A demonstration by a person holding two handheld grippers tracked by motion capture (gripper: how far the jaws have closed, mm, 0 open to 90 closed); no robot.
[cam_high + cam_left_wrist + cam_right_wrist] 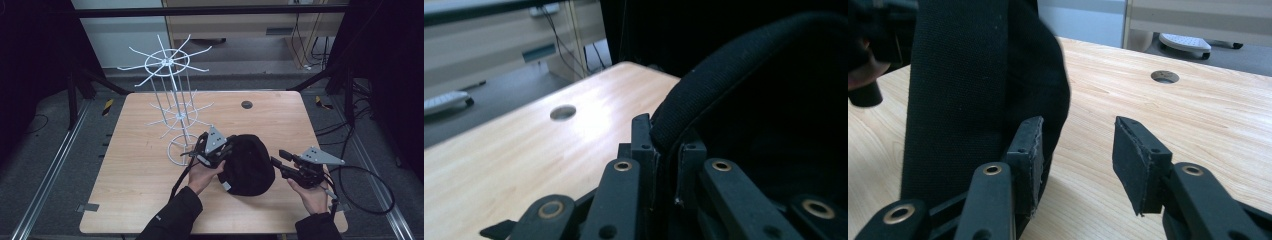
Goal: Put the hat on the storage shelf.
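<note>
We see a white wire rack [172,107] standing upright at the left-centre of the wooden table [130,165]: round wire base, a centre post, and two tiers of spokes fanning out.

Just right of the rack base, the left gripper [223,156] sits in the person's left hand [202,175], grey plate on top. Its jaws are clamped on the rim of a black hat [250,162]. In the left gripper view the left gripper [664,150] has the thick knit rim of the hat [724,75] pinched between the two jaws, and the rim arches up and away to the right. Past it we see the table [524,150] with a round cable hole [563,112].

The hat lies centre-right on the table, between the two grippers, a dark rounded mound.

Right of the hat, the right gripper [276,162] is held in the right hand [312,195], tips at the hat's right edge. In the right gripper view the right gripper [1078,160] has its jaws apart, nothing between them. One jaw lies against the hat [978,75] fabric, the other is over bare table [1198,110]. We see the same hole [1164,76] farther back.

A black cable [372,192] loops off the table's right edge.
</note>
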